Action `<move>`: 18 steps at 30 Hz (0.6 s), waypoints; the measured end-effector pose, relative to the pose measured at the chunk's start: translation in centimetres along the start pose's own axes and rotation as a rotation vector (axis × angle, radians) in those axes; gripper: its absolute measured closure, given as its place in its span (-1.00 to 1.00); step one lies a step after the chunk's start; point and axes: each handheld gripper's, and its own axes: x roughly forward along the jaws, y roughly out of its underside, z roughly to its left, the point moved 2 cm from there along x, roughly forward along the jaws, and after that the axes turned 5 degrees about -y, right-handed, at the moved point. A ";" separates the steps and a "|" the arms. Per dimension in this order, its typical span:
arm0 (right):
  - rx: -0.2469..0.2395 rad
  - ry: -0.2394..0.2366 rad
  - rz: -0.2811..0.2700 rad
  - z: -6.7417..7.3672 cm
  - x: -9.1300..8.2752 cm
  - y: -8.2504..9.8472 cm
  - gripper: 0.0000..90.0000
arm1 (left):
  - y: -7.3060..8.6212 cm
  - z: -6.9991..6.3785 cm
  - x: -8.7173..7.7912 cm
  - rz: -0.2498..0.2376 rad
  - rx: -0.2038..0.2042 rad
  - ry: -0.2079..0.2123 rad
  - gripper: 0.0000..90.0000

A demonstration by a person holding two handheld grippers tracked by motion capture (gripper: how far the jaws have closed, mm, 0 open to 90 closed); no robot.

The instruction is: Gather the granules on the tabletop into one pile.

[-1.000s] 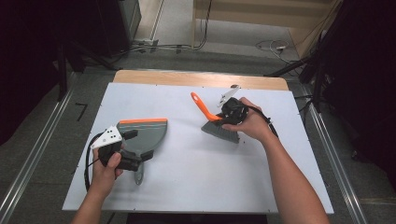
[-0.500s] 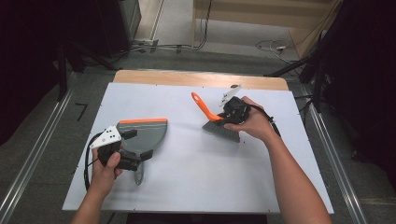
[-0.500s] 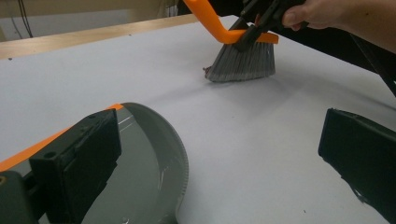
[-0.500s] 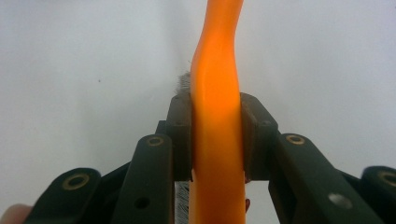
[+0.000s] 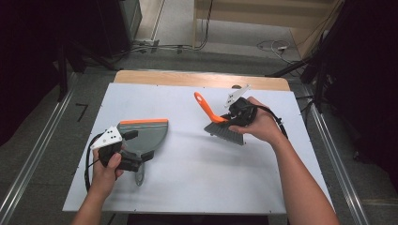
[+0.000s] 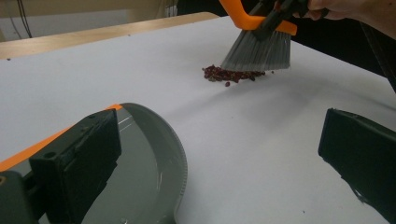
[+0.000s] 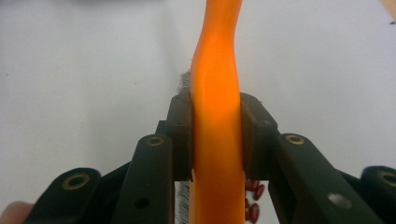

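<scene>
Left gripper view shows the beans (image 6: 231, 74) heaped under the brush (image 6: 257, 44), toward the counter's (image 5: 197, 187) far right. Right tongs (image 7: 215, 140) pinch its orange handle; the dustpan (image 5: 143, 136), beside the spread left tongs (image 6: 219, 154), lies well apart leftward.

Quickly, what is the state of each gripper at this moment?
Left gripper: open, jaws wide apart, one beside the grey dustpan.
Right gripper: closed on the orange handle of the brush.

Black two-jaw tools (image 5: 123, 157), brass-ringed screws, white plates, black cables.
</scene>
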 end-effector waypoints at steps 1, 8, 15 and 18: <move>-0.010 -0.012 0.006 0.2 0.3 0.0 0.51 | 0.0 0.0 0.0 0.000 0.001 0.000 -1.00; 0.013 -0.008 0.079 0.0 3.1 0.4 0.51 | 0.0 -0.1 0.0 -0.001 0.001 0.001 -1.00; 0.035 0.039 0.057 -0.8 2.9 0.2 0.51 | 0.0 0.0 0.0 0.000 0.002 0.003 -1.00; 0.050 0.047 0.030 -0.5 2.1 0.1 0.51 | 0.0 0.0 0.0 0.000 0.002 0.002 -1.00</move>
